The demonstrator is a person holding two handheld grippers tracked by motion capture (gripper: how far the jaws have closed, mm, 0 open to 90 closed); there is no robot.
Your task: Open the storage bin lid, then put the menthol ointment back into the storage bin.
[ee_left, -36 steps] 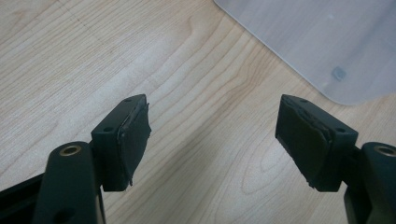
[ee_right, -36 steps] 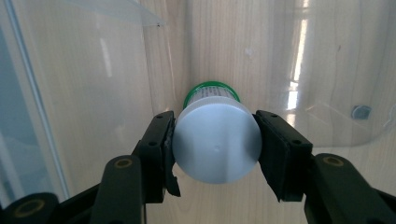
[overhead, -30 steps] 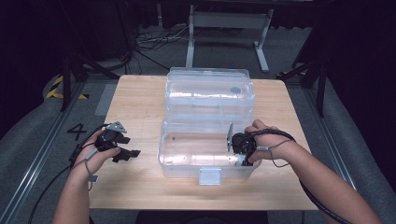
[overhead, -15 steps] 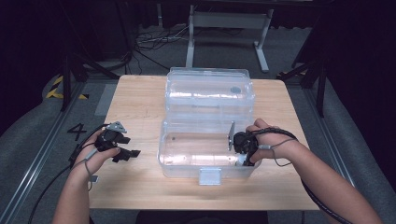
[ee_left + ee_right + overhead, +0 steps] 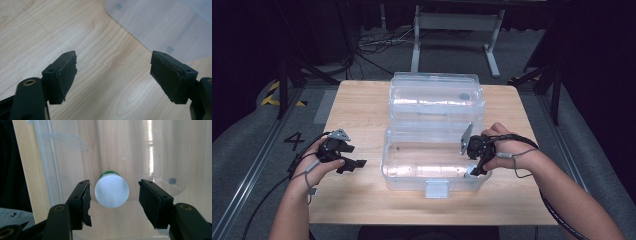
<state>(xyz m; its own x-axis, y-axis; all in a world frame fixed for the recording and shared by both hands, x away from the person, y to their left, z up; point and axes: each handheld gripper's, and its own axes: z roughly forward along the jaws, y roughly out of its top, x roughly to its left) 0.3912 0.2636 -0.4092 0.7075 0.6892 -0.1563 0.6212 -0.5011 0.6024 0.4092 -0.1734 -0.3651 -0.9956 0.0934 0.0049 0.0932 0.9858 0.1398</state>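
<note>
- The right hand-held gripper (image 5: 113,195), at the near right corner of the clear bin (image 5: 412,172), has just been opening; its jaws now stand apart on either side of the white-capped bottle (image 5: 111,190), touching nothing, and it sits slightly higher than a second ago.
- The bottle stands upright inside the bin.
- The left hand-held gripper (image 5: 351,164) is unmoved, open, level above the worktop (image 5: 362,107), left of the bin.

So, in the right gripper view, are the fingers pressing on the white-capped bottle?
No, the right gripper stands open, with a gap between each finger and the white-capped bottle.
</note>
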